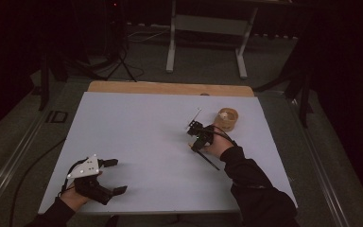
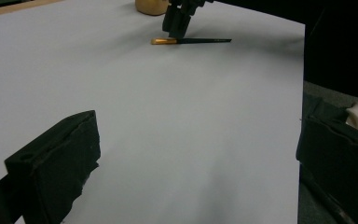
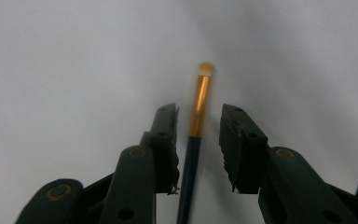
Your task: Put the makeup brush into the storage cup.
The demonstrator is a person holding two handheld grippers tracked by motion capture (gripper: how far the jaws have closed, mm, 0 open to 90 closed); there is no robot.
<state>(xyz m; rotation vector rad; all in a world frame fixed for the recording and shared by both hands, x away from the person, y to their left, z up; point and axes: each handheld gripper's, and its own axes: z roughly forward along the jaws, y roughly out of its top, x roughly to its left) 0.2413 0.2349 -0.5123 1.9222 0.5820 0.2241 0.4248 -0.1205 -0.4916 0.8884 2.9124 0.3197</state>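
- My right hand-held gripper point(image 3: 198, 144) is down over the brush point(image 3: 196, 116), jaws apart on either side of its gold ferrule, pads not pressing it.
- The brush lies flat on the tabletop point(image 1: 146, 127), near the wooden bowl point(image 1: 227, 119).
- My left hand-held gripper point(image 1: 116, 176) rests wide open at the tabletop's near left corner, holding nothing.

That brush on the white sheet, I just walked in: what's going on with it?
A person's right gripper is set over a slim brush lying flat on the white sheet, jaws either side of its gold ferrule but not yet pressing. A small wooden bowl sits just beyond. The left gripper rests open at the near corner.
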